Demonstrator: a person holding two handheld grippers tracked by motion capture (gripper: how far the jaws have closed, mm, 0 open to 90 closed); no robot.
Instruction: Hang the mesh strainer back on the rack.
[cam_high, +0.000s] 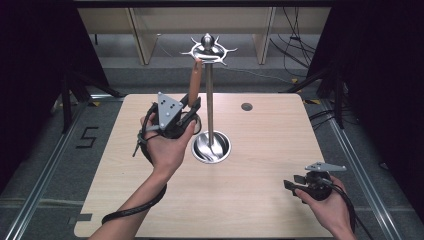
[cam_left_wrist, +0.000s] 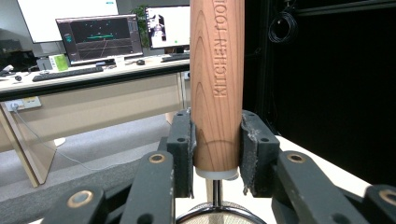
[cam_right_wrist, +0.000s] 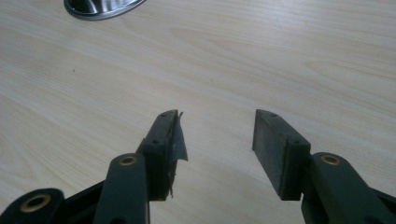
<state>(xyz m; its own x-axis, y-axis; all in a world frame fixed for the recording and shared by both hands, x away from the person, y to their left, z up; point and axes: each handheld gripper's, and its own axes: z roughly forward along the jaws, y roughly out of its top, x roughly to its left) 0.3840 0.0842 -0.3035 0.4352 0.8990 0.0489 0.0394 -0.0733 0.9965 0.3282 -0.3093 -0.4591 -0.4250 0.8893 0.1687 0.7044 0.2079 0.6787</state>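
Wooden-handled utensil (cam_left_wrist: 217, 88) held upright beside the stand's pole (cam_high: 210, 105), handle tip just under the hook crown (cam_high: 208, 49); left gripper (cam_left_wrist: 217, 149) pinches the handle's lower end. Step appears to be hanging it: next move likely calls for lifting the tip onto a hook. Right gripper (cam_right_wrist: 217, 140) rests spread, empty, on the table (cam_right_wrist: 280, 60).

Light falls evenly from overhead onto the pale wooden table (cam_high: 260, 150), while black curtains leave both sides of the high view in deep dark. The steel stand (cam_high: 209, 95) throws back small glints, and its round base (cam_high: 212, 147) mirrors the brightness. Shadows under the hands are soft and short. In the left gripper view the wooden handle (cam_left_wrist: 217, 84) is sharp, and the monitors (cam_left_wrist: 100, 35) behind glow slightly washed. The right gripper view is softly blurred.
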